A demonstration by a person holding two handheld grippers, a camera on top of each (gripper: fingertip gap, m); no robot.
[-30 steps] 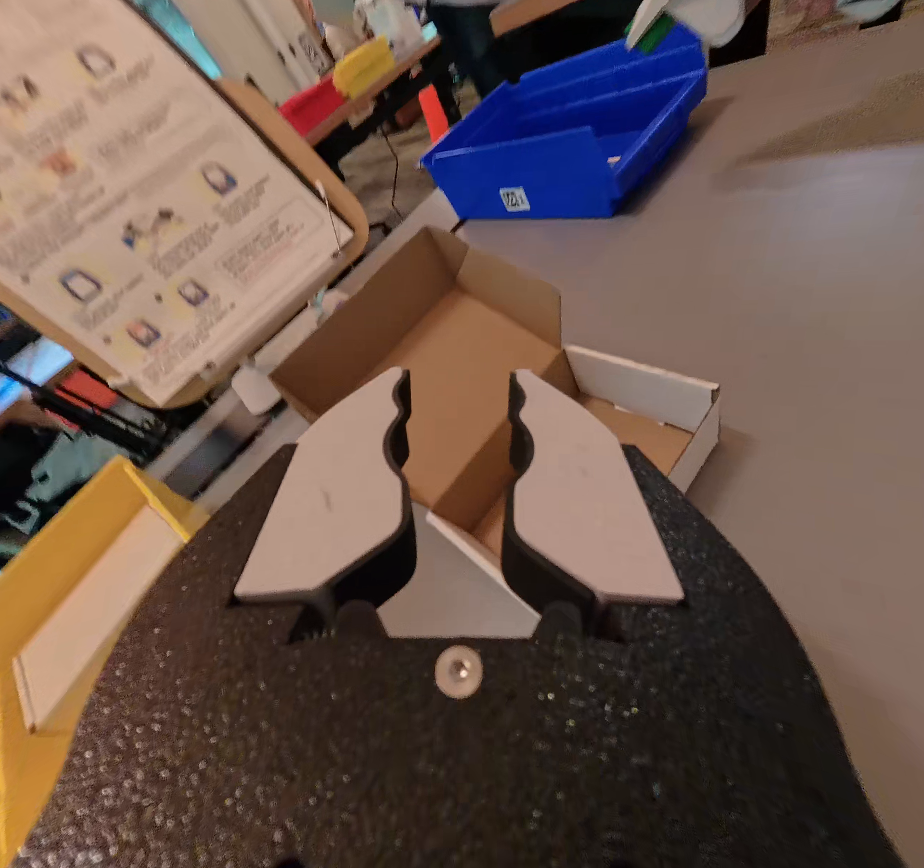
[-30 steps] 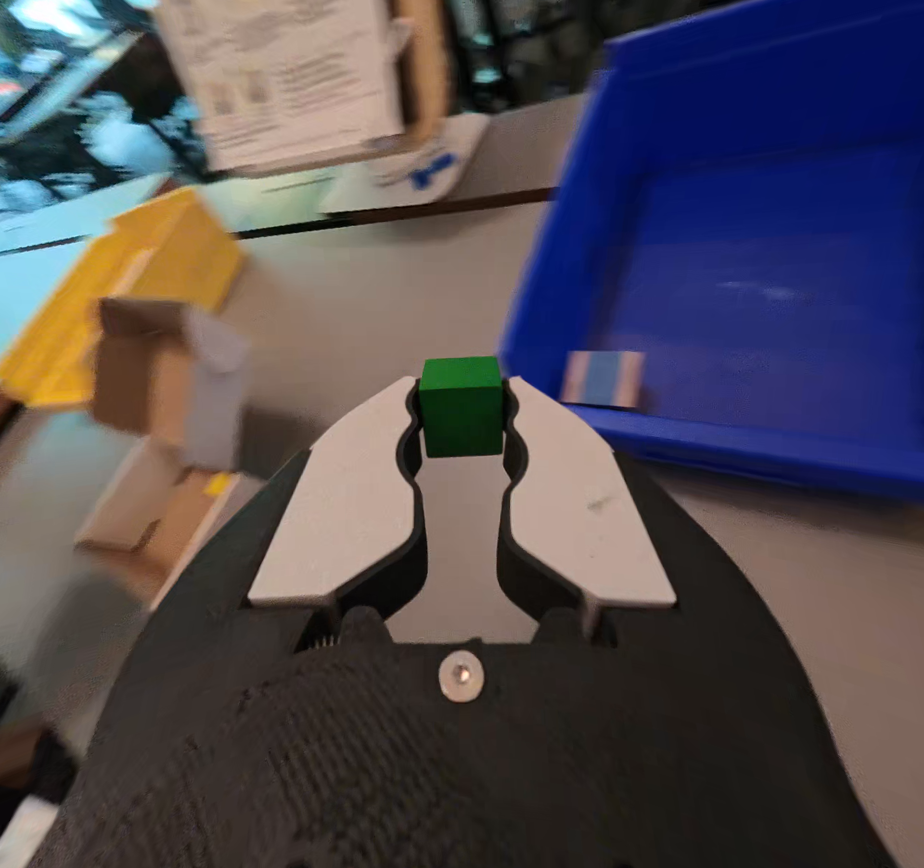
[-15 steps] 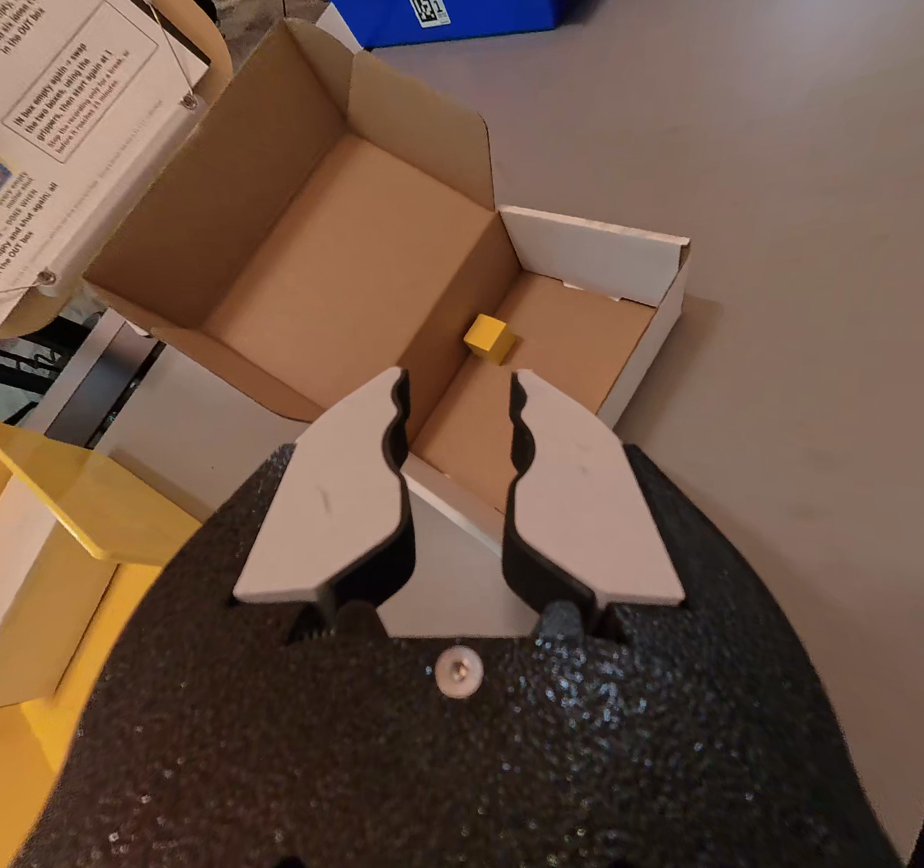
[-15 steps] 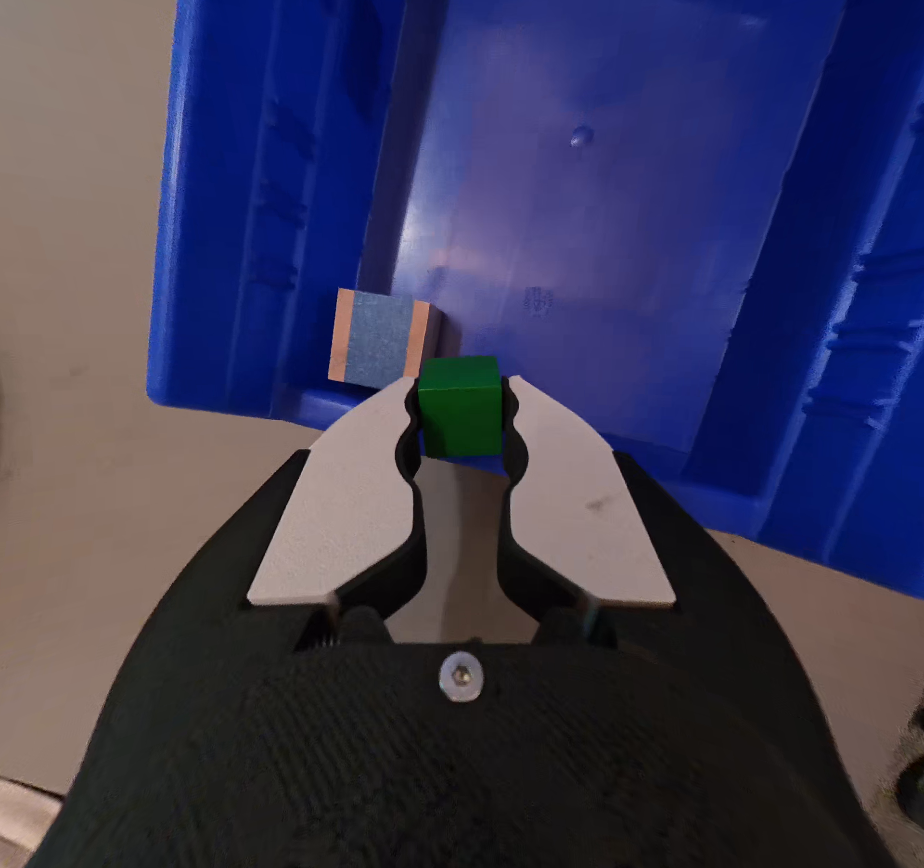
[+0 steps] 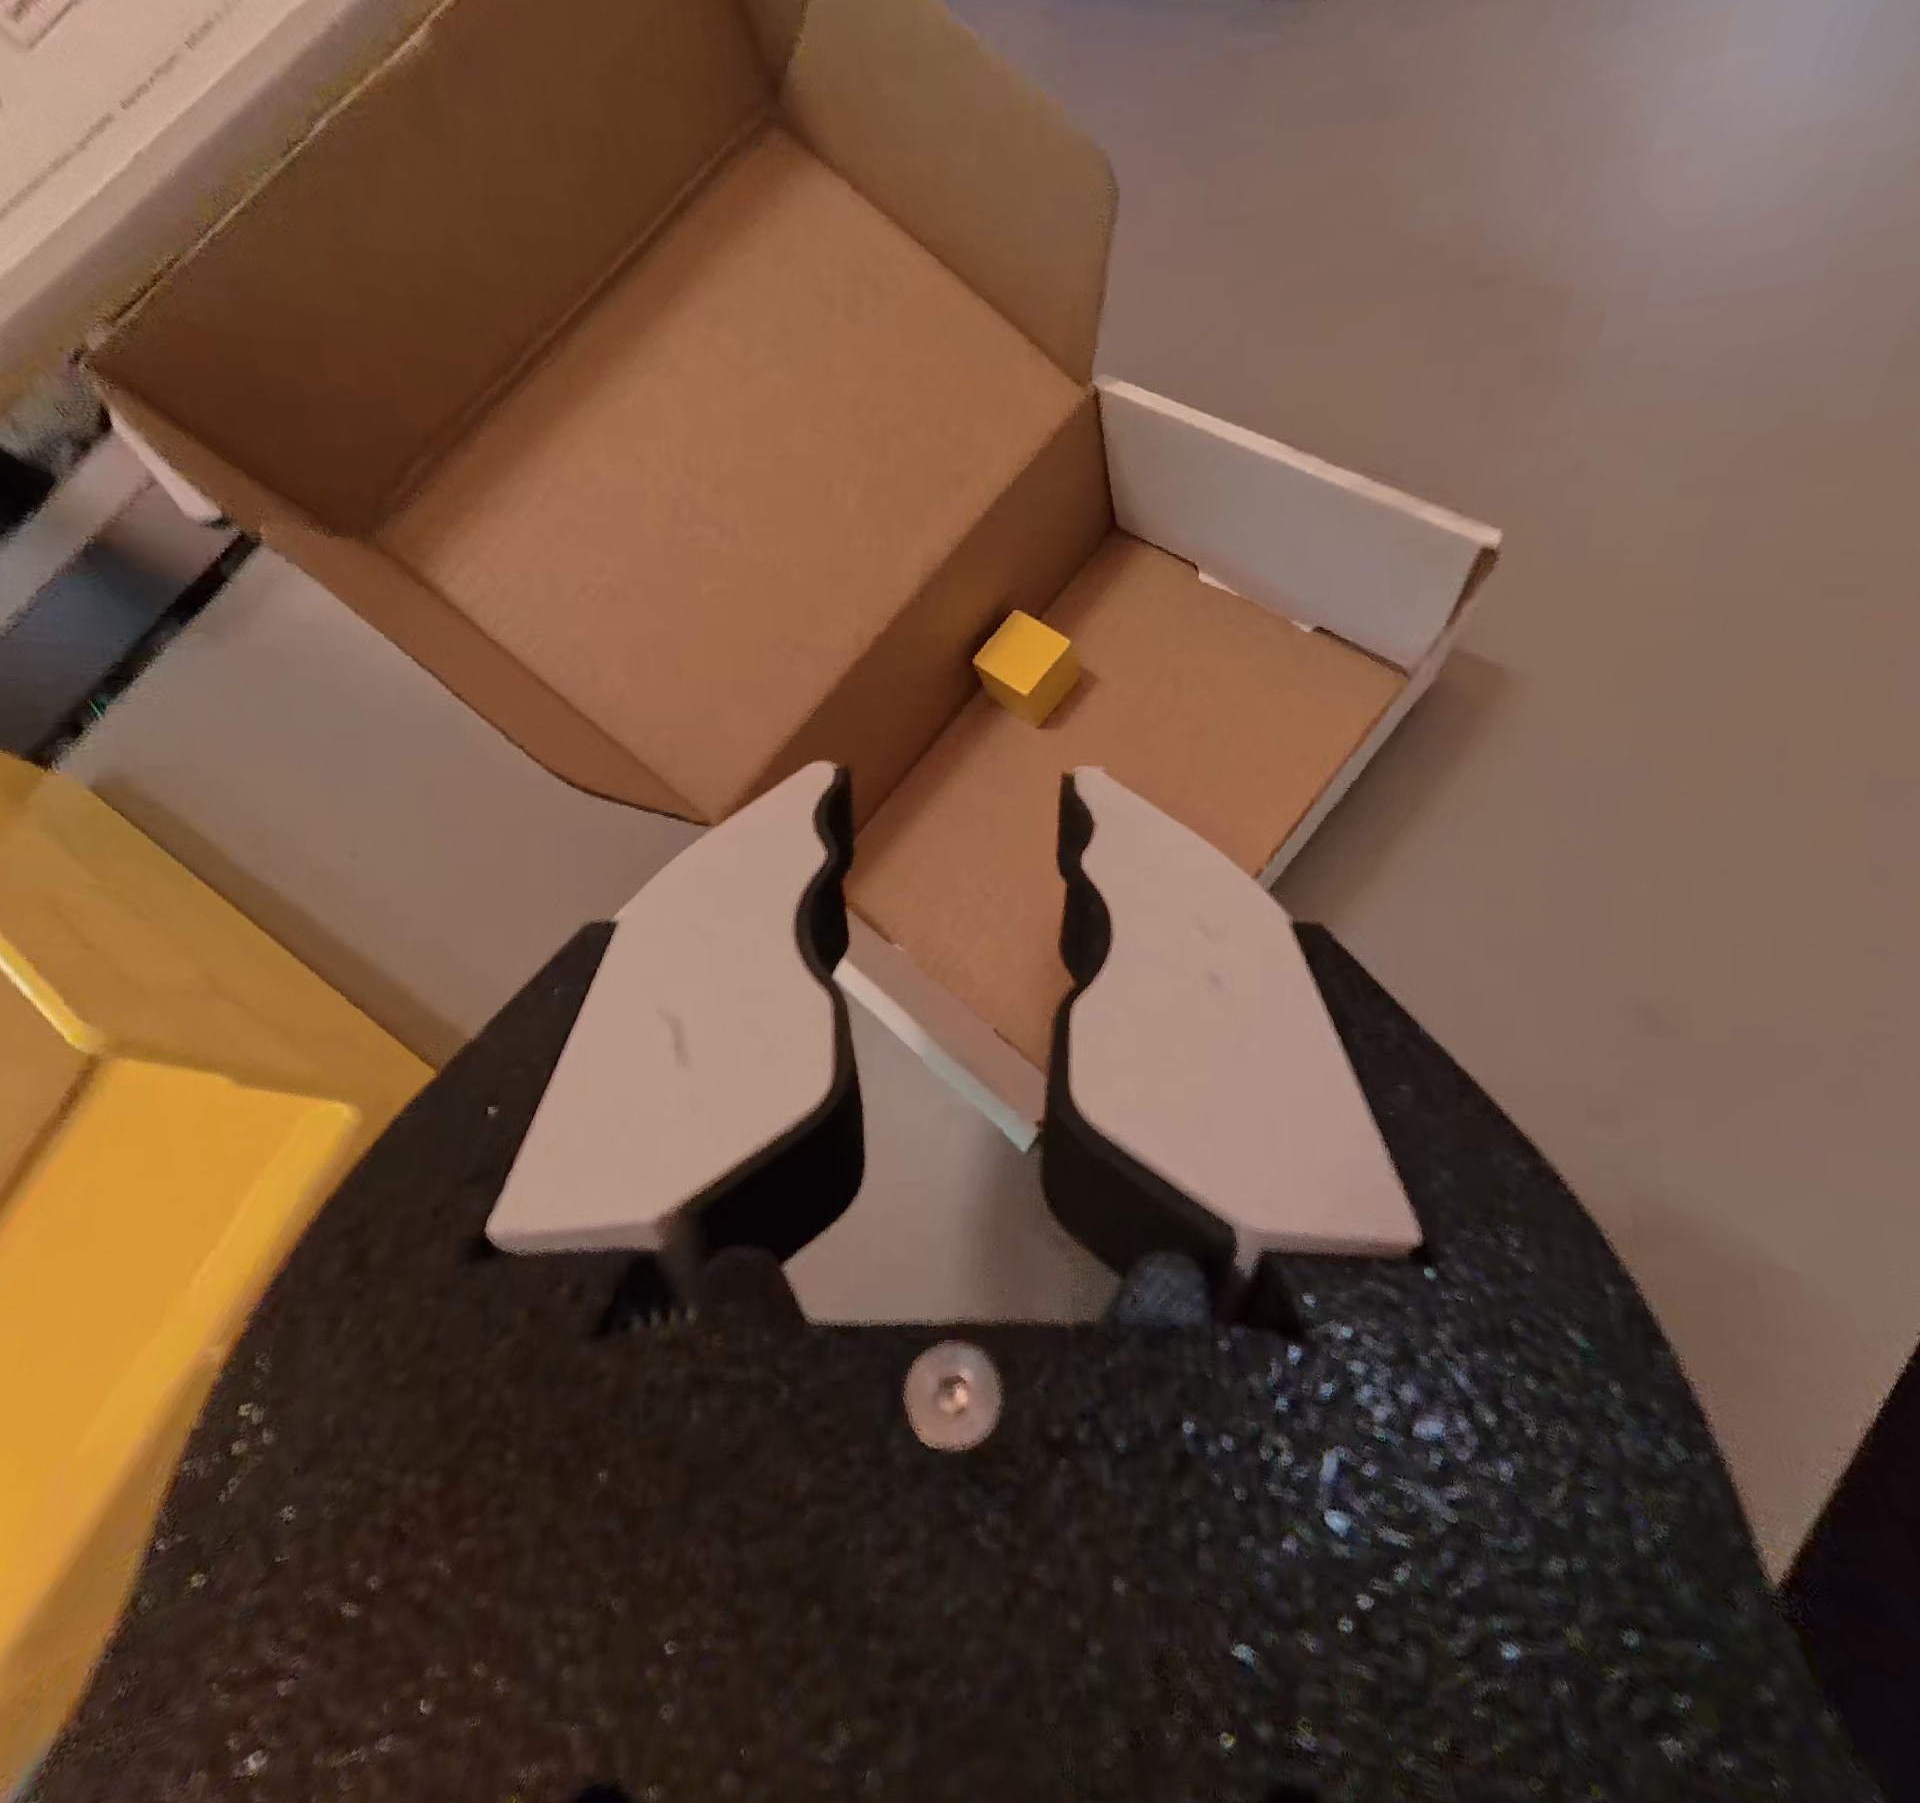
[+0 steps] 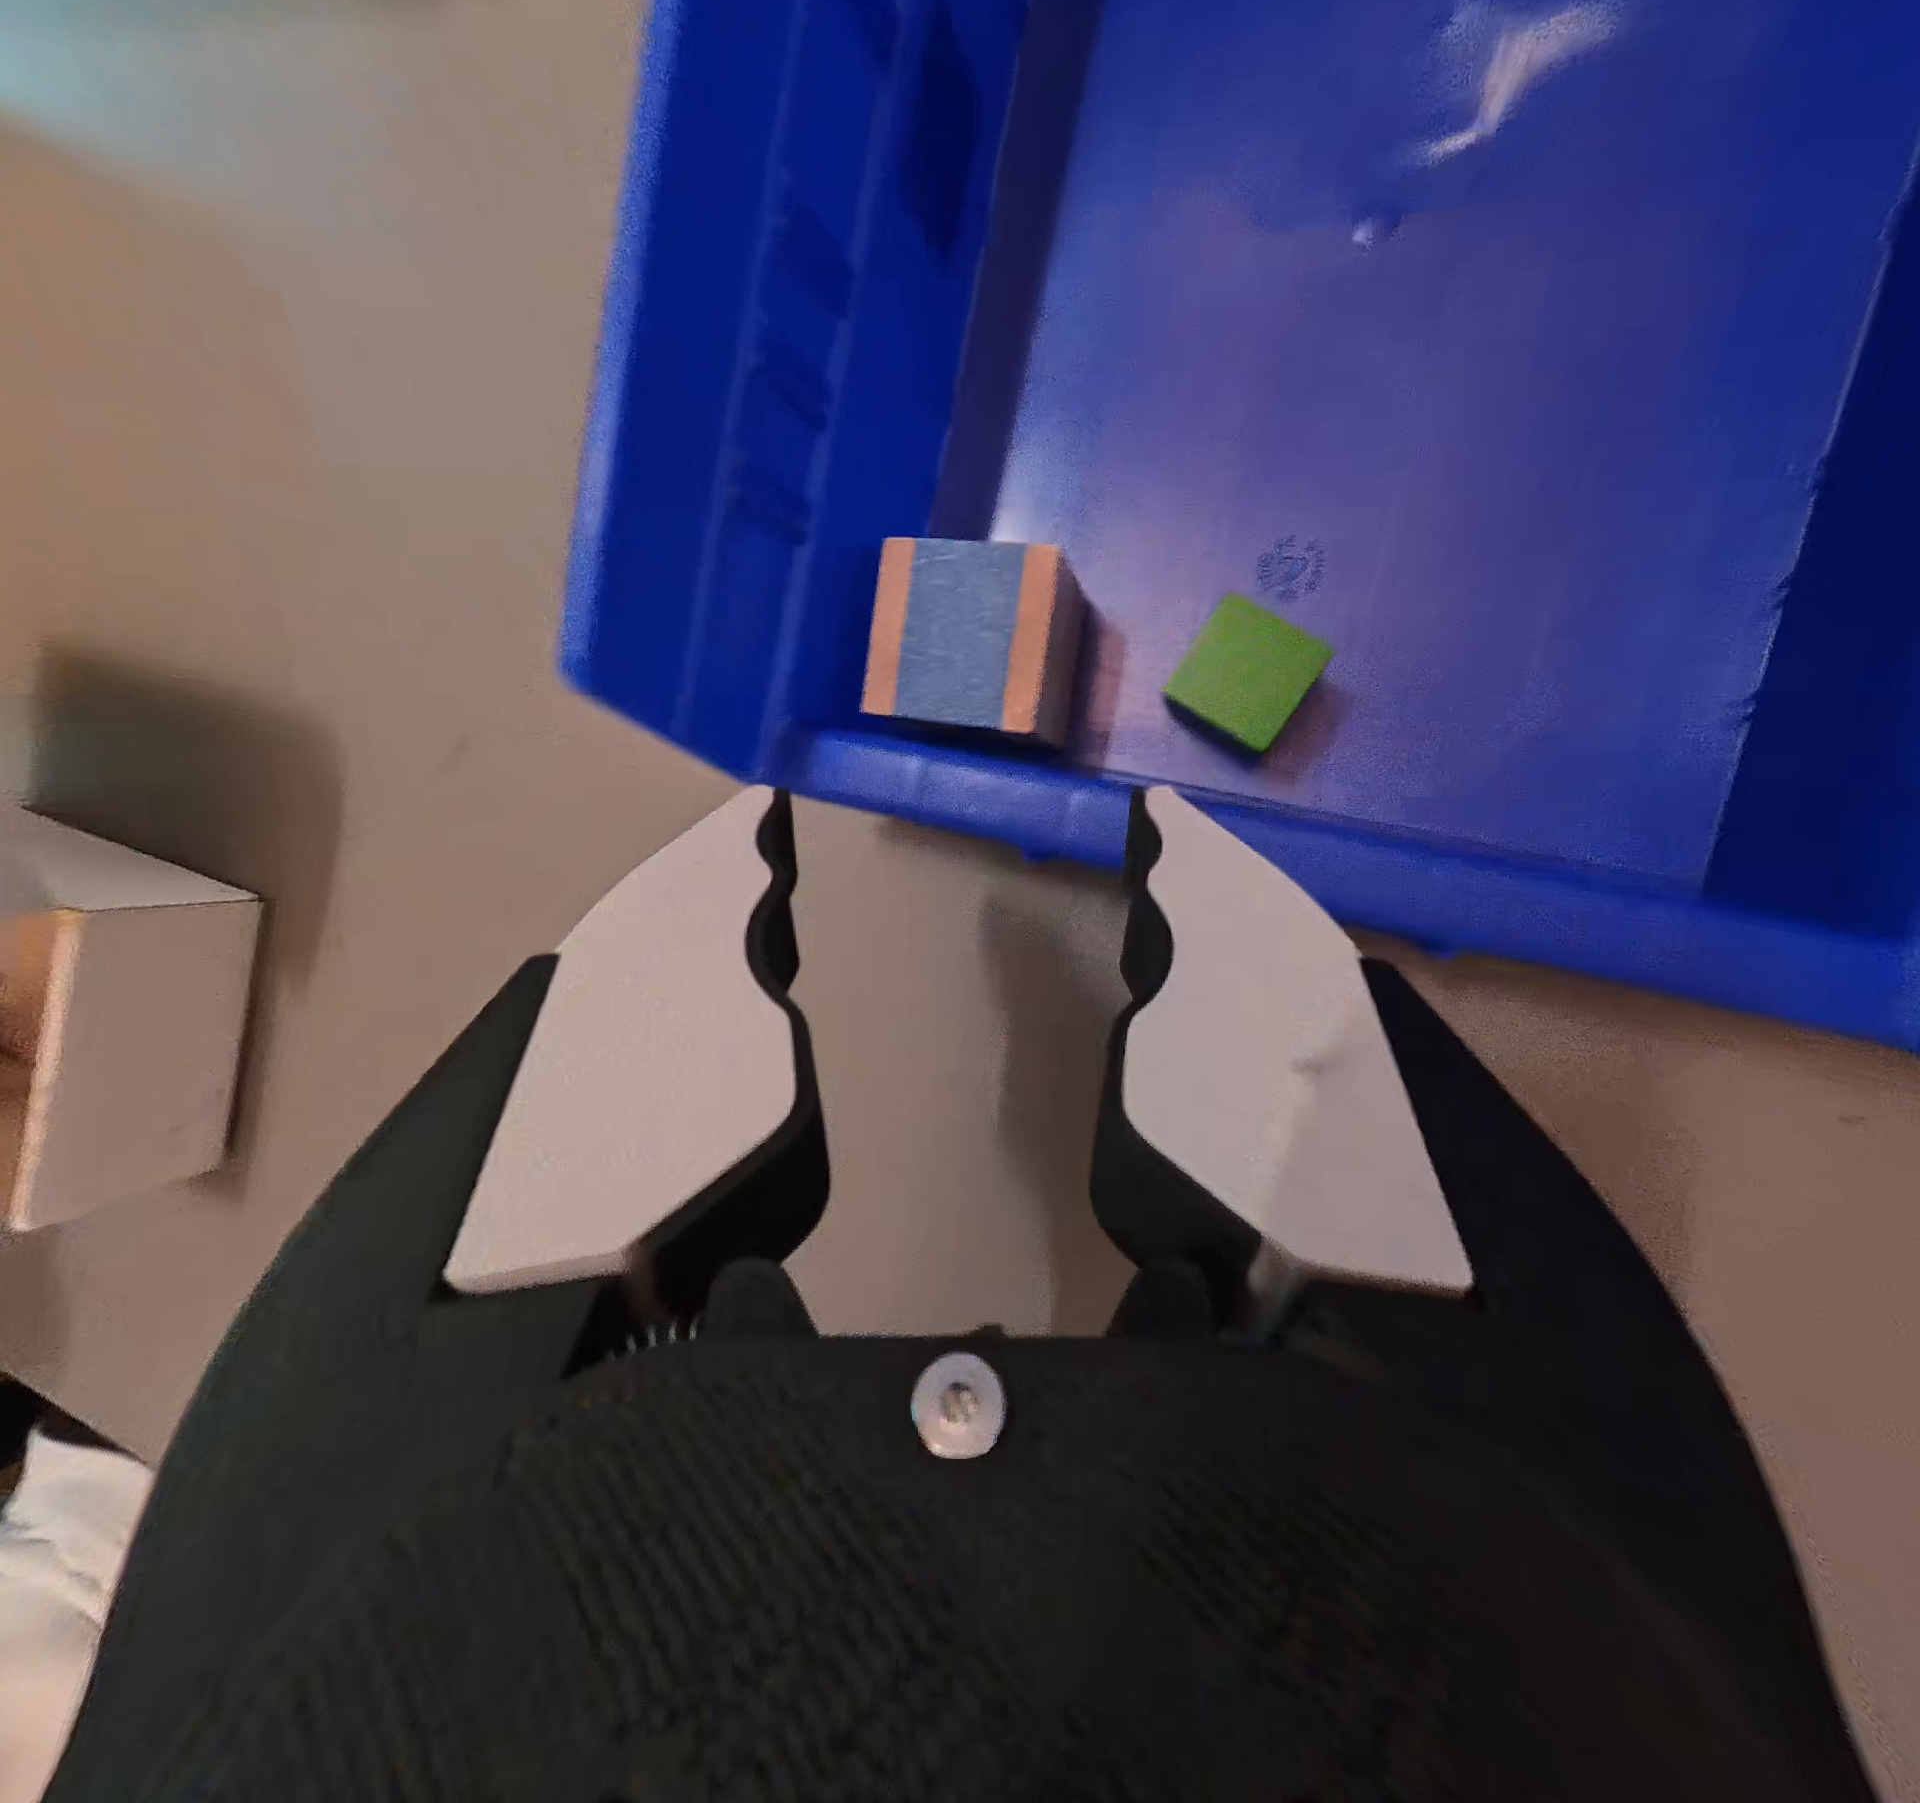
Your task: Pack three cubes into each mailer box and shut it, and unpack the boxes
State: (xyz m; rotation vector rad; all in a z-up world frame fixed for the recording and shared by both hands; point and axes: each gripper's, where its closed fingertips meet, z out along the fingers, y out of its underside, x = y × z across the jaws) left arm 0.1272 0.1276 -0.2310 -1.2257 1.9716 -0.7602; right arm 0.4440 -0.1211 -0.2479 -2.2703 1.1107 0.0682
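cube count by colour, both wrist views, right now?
yellow cube in the open mailer box: 1
green cube in the blue bin: 1
blue-taped cube in the blue bin: 1
Total: 3 cubes
Both the left gripper and the right gripper hold none.

One cube (image 5: 1024, 665) sits in the open box (image 5: 1288, 506) by its hinge; two cubes (image 6: 1247, 673) lie in the bin (image 6: 1455, 880) at its near edge.
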